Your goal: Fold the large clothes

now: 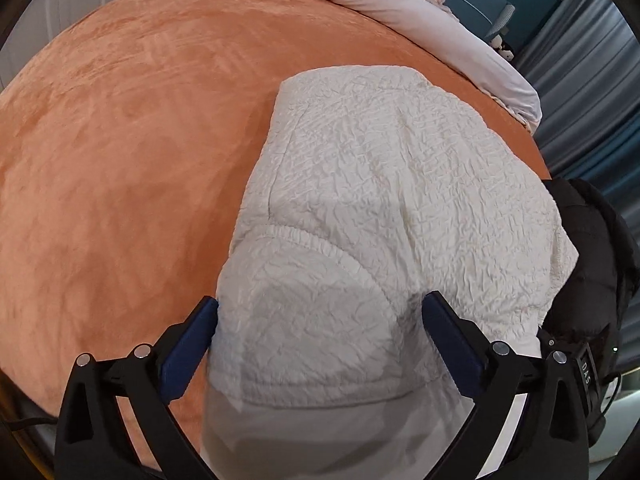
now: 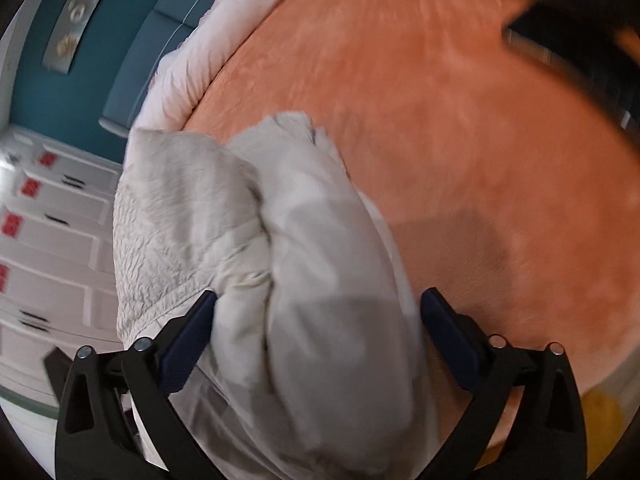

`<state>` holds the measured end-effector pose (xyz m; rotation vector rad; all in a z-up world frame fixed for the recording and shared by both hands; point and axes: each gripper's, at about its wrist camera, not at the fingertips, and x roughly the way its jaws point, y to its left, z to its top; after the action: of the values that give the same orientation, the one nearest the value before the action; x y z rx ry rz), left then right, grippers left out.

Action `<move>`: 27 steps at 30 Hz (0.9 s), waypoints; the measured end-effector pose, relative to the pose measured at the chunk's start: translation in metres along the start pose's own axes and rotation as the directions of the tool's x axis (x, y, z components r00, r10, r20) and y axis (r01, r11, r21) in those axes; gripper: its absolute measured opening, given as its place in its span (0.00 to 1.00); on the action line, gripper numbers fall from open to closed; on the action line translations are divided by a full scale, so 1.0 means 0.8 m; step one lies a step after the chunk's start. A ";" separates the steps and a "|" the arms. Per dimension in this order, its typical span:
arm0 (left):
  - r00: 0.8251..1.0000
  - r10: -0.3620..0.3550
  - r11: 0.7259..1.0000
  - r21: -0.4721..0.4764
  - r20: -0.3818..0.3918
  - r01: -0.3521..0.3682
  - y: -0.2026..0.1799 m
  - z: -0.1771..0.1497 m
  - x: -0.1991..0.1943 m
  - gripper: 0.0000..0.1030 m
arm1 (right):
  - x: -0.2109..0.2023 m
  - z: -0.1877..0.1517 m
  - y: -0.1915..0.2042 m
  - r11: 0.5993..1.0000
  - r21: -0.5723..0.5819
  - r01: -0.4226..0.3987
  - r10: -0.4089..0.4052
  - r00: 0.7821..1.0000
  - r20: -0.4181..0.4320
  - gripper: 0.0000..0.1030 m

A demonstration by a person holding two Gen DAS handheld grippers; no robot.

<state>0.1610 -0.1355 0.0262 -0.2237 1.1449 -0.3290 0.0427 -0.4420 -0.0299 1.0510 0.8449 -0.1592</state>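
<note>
Blue pads [image 1: 188, 344] of the left gripper [image 1: 318, 320] are standing wide apart at the bottom of the left view, and the white jacket [image 1: 384, 208] is bulging up between them without being pinched. It is lying on the orange blanket [image 1: 120, 160], running from six o'clock up toward one o'clock, its crinkled shell folded over itself with an elastic seam curving across the near part. At four o'clock a black garment [image 1: 588, 256] is sitting against the jacket's edge. Up at twelve to two o'clock a pale duvet [image 1: 400, 4] is bunching along the far side of the bed.

Over on the right view, blurred, the right gripper [image 2: 318, 316] is also gaping, fingers [image 2: 448, 332] fully apart, with the jacket [image 2: 288, 240] mounding between them; whether the pads are brushing the cloth I cannot tell. The jacket is stretching from six o'clock toward eleven. The blanket [image 2: 480, 160] is filling the right half, the duvet [image 2: 188, 64] is curling at eleven o'clock, and white drawers [image 2: 52, 240] are showing at nine o'clock beneath a teal wall [image 2: 48, 92].
</note>
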 end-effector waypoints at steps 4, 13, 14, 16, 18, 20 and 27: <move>0.999 0.033 0.999 0.023 0.043 -0.034 -0.003 -0.007 0.005 0.95 | 0.006 -0.006 0.006 0.999 -0.039 -0.021 0.022 1.000 0.020 0.96; 0.995 0.054 0.998 0.034 0.078 -0.057 -0.002 -0.010 0.013 0.95 | 0.021 -0.004 0.017 0.993 -0.082 -0.080 0.080 0.997 -0.004 0.96; 0.996 0.053 0.998 0.033 0.078 -0.056 -0.002 -0.009 0.015 0.95 | 0.023 -0.002 0.018 0.993 -0.082 -0.082 0.082 0.997 -0.006 0.96; 0.996 0.043 0.999 0.029 0.075 -0.045 0.000 -0.007 0.016 0.95 | 0.026 0.001 0.020 0.993 -0.082 -0.090 0.089 0.996 -0.012 0.95; 0.998 0.012 1.000 0.015 0.058 -0.013 0.006 -0.005 0.016 0.95 | 0.028 0.001 0.021 0.989 -0.074 -0.129 0.127 0.991 -0.031 0.78; 0.999 -0.024 1.000 0.003 0.033 0.024 0.011 0.000 0.013 0.90 | 0.027 0.002 0.022 0.985 -0.050 -0.165 0.163 0.986 -0.038 0.64; 0.993 -0.118 0.992 0.039 0.006 0.118 0.013 0.001 -0.035 0.53 | -0.027 -0.016 0.051 0.974 -0.096 -0.206 0.209 0.977 0.030 0.28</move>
<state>0.1527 -0.1154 0.0471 -0.2589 1.1189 -0.4541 0.0413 -0.4159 0.0102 1.0387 0.6948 0.0353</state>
